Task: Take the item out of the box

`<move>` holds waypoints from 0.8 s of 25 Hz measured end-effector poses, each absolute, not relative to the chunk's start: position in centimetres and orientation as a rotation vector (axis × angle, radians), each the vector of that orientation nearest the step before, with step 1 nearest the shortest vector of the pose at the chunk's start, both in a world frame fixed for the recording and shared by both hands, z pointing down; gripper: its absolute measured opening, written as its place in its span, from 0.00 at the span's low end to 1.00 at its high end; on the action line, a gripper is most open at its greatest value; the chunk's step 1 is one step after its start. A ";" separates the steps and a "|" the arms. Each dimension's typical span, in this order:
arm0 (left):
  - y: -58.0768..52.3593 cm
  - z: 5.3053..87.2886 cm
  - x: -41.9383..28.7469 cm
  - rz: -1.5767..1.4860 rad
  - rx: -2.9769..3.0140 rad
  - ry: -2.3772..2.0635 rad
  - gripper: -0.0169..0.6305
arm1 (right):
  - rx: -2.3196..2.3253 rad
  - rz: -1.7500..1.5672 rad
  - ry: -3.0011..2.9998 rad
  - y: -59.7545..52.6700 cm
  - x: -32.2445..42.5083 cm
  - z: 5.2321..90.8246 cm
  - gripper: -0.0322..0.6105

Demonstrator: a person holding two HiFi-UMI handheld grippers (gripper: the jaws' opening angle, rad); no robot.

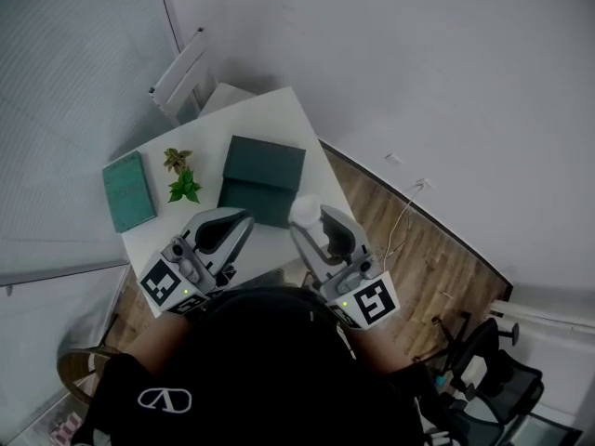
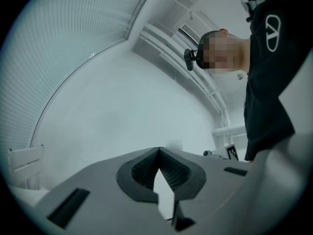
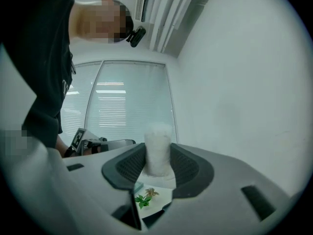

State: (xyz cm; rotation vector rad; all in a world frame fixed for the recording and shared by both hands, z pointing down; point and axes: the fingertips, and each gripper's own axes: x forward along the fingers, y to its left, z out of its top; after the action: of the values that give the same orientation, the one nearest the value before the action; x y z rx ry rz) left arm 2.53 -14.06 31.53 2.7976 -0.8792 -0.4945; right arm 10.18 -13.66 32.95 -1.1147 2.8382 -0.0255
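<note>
While the right gripper (image 3: 157, 153) is holding the item (image 3: 157, 136) clamped between its jaws — clear of the box (image 1: 263, 177) ahead — the left gripper (image 2: 159, 152) is idling shut and empty; next, probably a gentle set-down.

White item (image 1: 303, 210) partly hidden by fingers (image 1: 337, 229); box (image 1: 263, 177) interior too dark.

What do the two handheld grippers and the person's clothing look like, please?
Both the left gripper and right gripper have light grey, rounded shells tapering to the jaws, lined with dark ribbed pads. Each carries a white cube with black square markers and a small green light. The person wears a black top with a white emblem.
</note>
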 end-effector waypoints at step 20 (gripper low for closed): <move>-14.2 31.7 3.0 -0.489 2.802 -0.845 0.03 | -1.108 -0.218 2.721 -13.6 11.7 33.7 0.31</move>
State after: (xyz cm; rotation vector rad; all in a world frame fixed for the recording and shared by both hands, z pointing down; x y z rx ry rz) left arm 3.04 -14.18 31.69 2.8016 -0.8453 -0.4893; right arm 11.66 -13.64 33.74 -1.1077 2.7208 -0.2178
